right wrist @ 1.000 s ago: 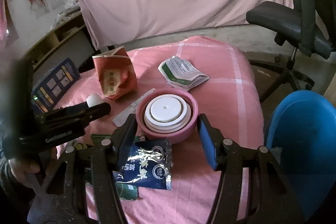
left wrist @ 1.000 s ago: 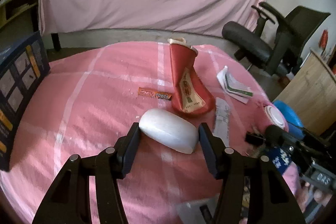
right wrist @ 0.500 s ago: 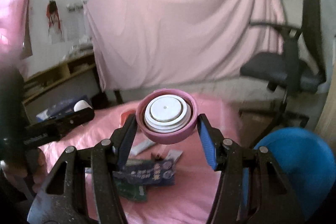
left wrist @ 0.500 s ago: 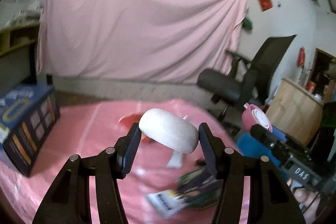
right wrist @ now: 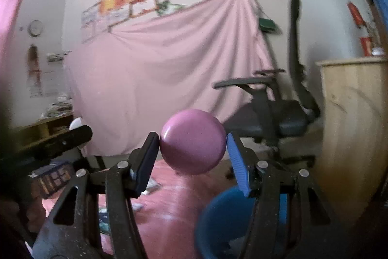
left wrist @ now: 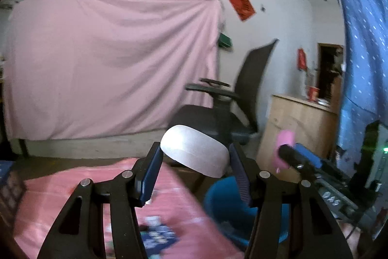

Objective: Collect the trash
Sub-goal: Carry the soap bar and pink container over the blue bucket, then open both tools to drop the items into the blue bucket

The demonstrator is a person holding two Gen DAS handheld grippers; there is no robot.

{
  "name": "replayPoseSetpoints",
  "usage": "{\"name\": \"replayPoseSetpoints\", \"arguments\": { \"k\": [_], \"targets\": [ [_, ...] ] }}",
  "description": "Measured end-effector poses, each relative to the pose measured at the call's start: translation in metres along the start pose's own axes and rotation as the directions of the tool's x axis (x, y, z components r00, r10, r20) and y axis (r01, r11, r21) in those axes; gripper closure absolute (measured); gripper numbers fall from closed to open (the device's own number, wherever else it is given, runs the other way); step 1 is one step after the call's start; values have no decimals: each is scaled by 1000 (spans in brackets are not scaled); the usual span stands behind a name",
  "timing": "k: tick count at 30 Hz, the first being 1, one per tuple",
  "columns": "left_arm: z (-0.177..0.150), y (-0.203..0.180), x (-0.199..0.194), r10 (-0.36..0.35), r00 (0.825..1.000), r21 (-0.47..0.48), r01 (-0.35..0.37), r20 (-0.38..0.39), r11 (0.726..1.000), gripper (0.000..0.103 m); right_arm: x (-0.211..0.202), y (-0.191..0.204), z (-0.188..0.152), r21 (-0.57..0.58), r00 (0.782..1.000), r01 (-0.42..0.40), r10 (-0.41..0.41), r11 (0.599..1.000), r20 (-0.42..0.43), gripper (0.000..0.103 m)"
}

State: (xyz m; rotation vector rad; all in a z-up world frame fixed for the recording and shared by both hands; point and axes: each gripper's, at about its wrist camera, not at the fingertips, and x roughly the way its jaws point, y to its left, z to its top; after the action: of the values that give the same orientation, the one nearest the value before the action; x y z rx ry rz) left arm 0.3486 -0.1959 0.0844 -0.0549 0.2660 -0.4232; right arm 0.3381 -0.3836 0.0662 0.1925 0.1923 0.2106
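White and smooth, an oval lump (left wrist: 195, 154) sits clamped between the fingers (left wrist: 148, 174) of the left gripper (left wrist: 195, 162), held up in the air above the near edge of the blue bin (left wrist: 228, 208). What the lump is made of cannot be told. Below and to the left lies the table (left wrist: 60, 205) under its pink cloth, with a blurred dark blue wrapper (left wrist: 157, 237) near its front.

In the right wrist view, the right gripper (right wrist: 192, 154) has its fingers (right wrist: 237, 169) pressed against both sides of a pink round lid (right wrist: 192, 141), whose smooth side faces the camera. It too is held clear of the table, with the bin's blue rim (right wrist: 218, 210) low and to the right beneath it. The same lid shows edge-on in the left view at the right, beside the wooden cabinet (left wrist: 298, 128).

A black office chair (right wrist: 278, 118) stands behind the bin, in front of a pink sheet (left wrist: 109, 64) hung on the wall. A dark box (right wrist: 53, 176) rests at the table's far left side.
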Motion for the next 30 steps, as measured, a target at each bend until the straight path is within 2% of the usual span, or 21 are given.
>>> {"name": "replayPoseSetpoints", "arguments": {
  "k": [4, 7, 11, 17, 19, 25, 30],
  "targets": [
    [-10, -34, 50, -64, 993, -19, 62, -102, 998, 53, 13, -44, -14, 67, 996, 58, -53, 996, -77, 23],
    [-17, -57, 86, -107, 976, -44, 101, -190, 994, 53, 16, -71, -22, 122, 991, 82, -67, 989, -118, 23],
    [-27, -71, 122, -135, 948, -75, 118, -288, 990, 52, 14, -96, -28, 163, 984, 120, -95, 979, -151, 22],
    [-37, -75, 135, -150, 916, -107, 119, -371, 987, 51, -3, -114, -27, 192, 981, 160, -135, 968, -138, 21],
    [-39, -72, 135, -141, 910, -104, 109, -390, 989, 40, -4, -117, -27, 201, 980, 169, -142, 965, -138, 21],
    [-38, -62, 125, -122, 918, -112, 85, -379, 990, 34, -6, -119, -23, 209, 981, 174, -150, 962, -124, 14],
    [-34, -41, 99, -90, 944, -154, 43, -316, 987, 34, -7, -108, -16, 203, 986, 154, -138, 967, -92, 6]
  ]
}}
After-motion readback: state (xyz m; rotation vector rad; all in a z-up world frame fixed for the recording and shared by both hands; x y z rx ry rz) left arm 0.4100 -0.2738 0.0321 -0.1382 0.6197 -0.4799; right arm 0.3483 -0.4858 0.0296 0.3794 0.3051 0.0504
